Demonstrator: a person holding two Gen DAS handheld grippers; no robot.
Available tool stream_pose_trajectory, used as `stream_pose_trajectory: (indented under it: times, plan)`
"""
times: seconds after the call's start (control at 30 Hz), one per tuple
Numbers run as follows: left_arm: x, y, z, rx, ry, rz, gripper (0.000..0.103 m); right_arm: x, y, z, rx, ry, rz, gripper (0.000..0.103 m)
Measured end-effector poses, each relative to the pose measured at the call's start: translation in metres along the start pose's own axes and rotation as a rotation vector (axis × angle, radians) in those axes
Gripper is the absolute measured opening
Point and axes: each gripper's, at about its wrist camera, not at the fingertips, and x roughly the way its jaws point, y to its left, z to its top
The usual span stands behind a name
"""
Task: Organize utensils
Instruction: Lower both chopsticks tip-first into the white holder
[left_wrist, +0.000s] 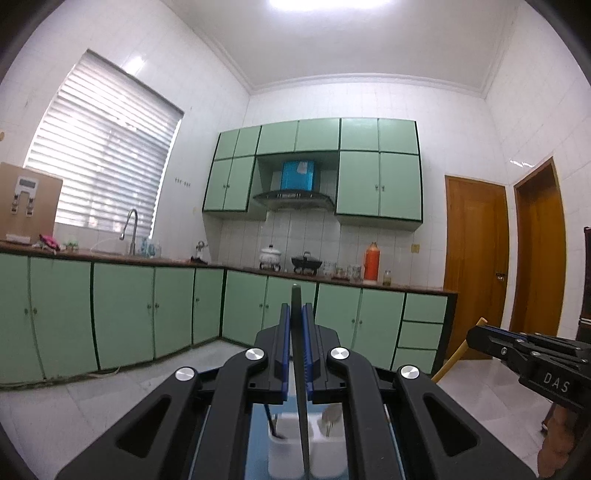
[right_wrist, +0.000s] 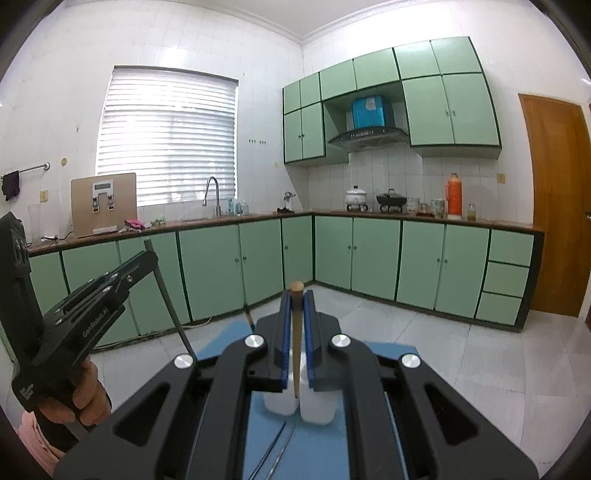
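Black and blue-padded, two tongs each pinch one upright utensil: left tongs (left_wrist: 296, 325) a flat dark handle (left_wrist: 298, 354), right tongs (right_wrist: 296, 317) a round wooden stick (right_wrist: 295, 332), both over the white two-cup holder (right_wrist: 316, 408) on the blue table (right_wrist: 317, 446)

A dark utensil handle (left_wrist: 300, 354) was clamped between the blue pads of the left gripper (left_wrist: 296, 314), above a white two-compartment holder (left_wrist: 284, 454). The right gripper (left_wrist: 480, 334) was seen at the right edge, closed on a yellow wooden stick (left_wrist: 448, 365).
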Motion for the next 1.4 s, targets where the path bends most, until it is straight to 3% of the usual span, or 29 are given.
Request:
stream_pose_trajectory:
  times: [0.37,0.63,0.8,1.17,1.4]
  plan:
    - [0.079,-0.004,0.015,0.009,-0.051,0.010,0.006,0.070,-0.029,0.013,0.001,0.040,-0.030,0.006]
    - [0.143,-0.005,-0.019,0.040,-0.008,0.054,0.006,0.117,-0.041,-0.011,0.025,0.120,-0.012,0.006]
    - [0.174,-0.001,-0.049,0.039,0.068,0.072,0.006,0.141,-0.043,-0.027,0.040,0.172,-0.009,0.006]
    - [0.201,0.012,-0.098,0.038,0.183,0.095,0.007,0.172,-0.040,-0.058,0.062,0.244,0.009,0.006]
    - [0.200,0.014,-0.102,0.049,0.170,0.103,0.007,0.183,-0.036,-0.071,0.078,0.273,0.019,0.006]
